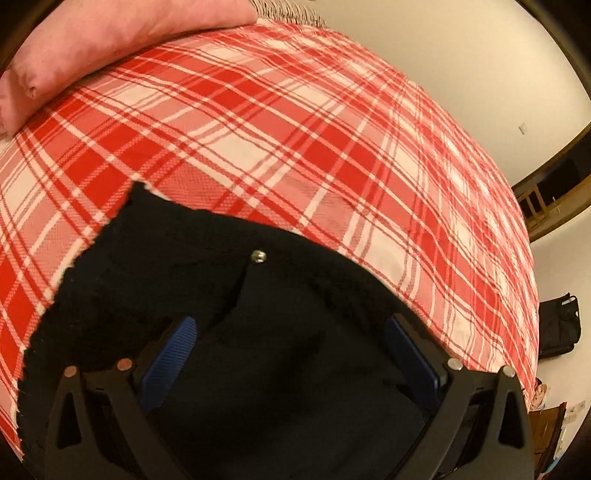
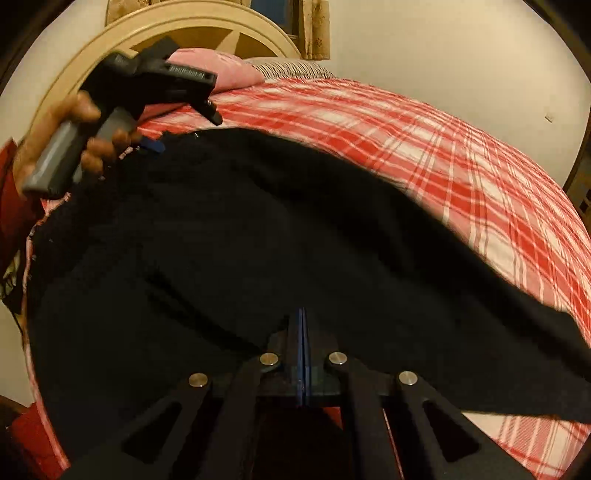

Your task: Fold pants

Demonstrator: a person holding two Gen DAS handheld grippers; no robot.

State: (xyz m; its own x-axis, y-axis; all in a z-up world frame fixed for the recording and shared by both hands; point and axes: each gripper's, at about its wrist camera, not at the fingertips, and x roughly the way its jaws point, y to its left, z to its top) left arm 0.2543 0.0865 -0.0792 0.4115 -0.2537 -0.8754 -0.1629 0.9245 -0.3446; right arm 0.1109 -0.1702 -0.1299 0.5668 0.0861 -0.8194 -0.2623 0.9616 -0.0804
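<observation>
Black pants (image 2: 229,236) lie spread on a bed with a red and white plaid cover (image 2: 461,155). In the left wrist view the waistband with its metal button (image 1: 258,256) lies under my left gripper (image 1: 291,332), which is open, blue pads (image 1: 177,350) wide apart just above the cloth (image 1: 155,266). My right gripper (image 2: 303,321) is shut on the near edge of the pants, blue pads pressed together. The left gripper (image 2: 155,144) also shows in the right wrist view, at the far left end of the pants.
A pink pillow (image 1: 110,40) lies at the head of the bed, by a cream headboard (image 2: 207,26). The plaid cover (image 1: 295,129) stretches beyond the pants. A black bag (image 1: 559,325) sits on the floor to the right. Pale walls surround the bed.
</observation>
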